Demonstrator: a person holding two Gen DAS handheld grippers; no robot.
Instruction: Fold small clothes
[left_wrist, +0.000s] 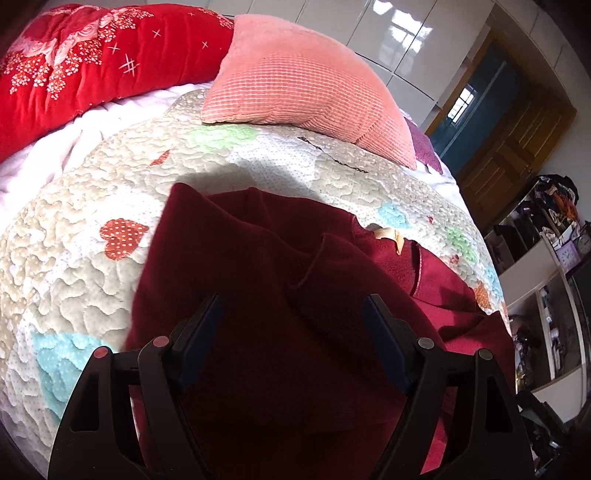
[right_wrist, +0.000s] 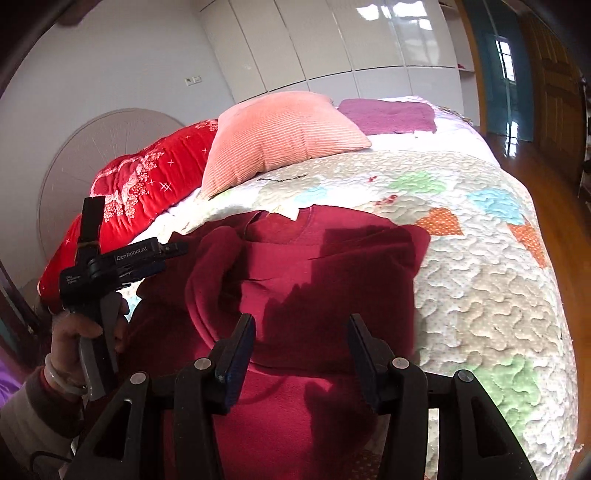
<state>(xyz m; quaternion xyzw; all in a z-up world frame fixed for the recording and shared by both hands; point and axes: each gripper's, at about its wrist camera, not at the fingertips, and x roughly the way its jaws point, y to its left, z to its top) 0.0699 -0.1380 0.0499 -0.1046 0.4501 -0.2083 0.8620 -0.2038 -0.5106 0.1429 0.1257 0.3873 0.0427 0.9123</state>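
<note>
Left gripper (left_wrist: 293, 306): jaws spread wide, nothing between the pads, hovering just over the near part of the garment.
Right gripper (right_wrist: 301, 328): jaws partly apart, empty, poised over the garment's lower body.
Hand (right_wrist: 79, 334): in the right wrist view it grips the handle of the left gripper at the garment's left edge.
Garment (right_wrist: 317, 266): dark red sweater lying on the quilt (right_wrist: 480, 280) of the bed, at the near edge, in front of the pink pillow (right_wrist: 280, 136).
Progress: both sleeves appear to be turned in across the chest, one lumpy and loose on the left, so the side folds look done; the bottom-to-top fold looks not yet made.
Left to do: likely smoothing the bunched sleeve, then bringing the hem up toward the collar.
Orientation: collar (right_wrist: 284, 218) points away toward the pillow, hem toward the cameras.
Long axis: runs from the near bed edge toward the pillow.
</note>
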